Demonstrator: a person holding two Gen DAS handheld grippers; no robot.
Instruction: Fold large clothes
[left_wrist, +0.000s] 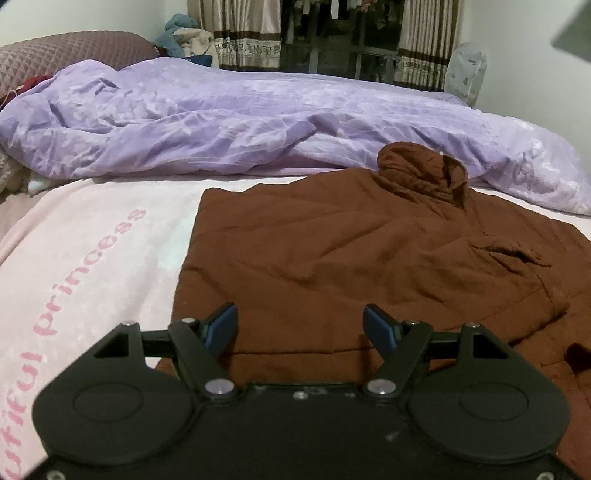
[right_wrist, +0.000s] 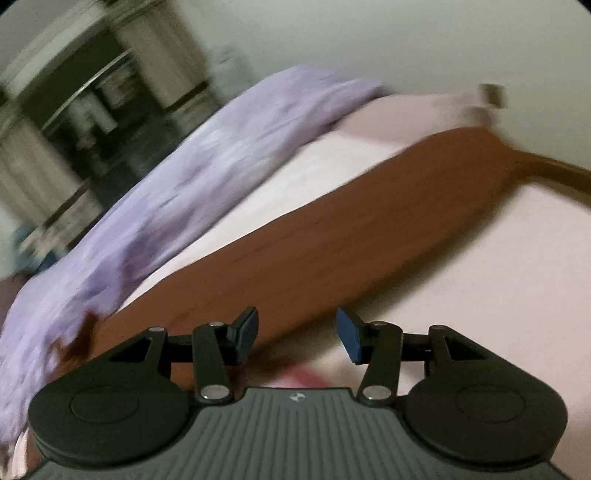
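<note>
The brown jacket (left_wrist: 369, 258) lies spread on the bed, on top of a pink blanket (left_wrist: 92, 258) that carries the pink words "princess". Its collar (left_wrist: 421, 173) points away from the camera and rests against a crumpled purple quilt (left_wrist: 221, 122), which lies across the far side of the bed. The left claw (left_wrist: 299, 328) hangs just over the near edge of the jacket with its blue pads wide apart and nothing between them. In the right wrist view everything is tilted and blurred; the jacket (right_wrist: 332, 251) appears there as a long brown band on the pink blanket (right_wrist: 480, 277), with the purple quilt (right_wrist: 147, 221) behind it. The right claw (right_wrist: 295, 334) stands open and empty over the edge of the jacket. Behind the bed there are patterned curtains (left_wrist: 240, 33) around a dark window (left_wrist: 332, 37), and a quilted headboard (left_wrist: 55, 51) is at the far left.
</note>
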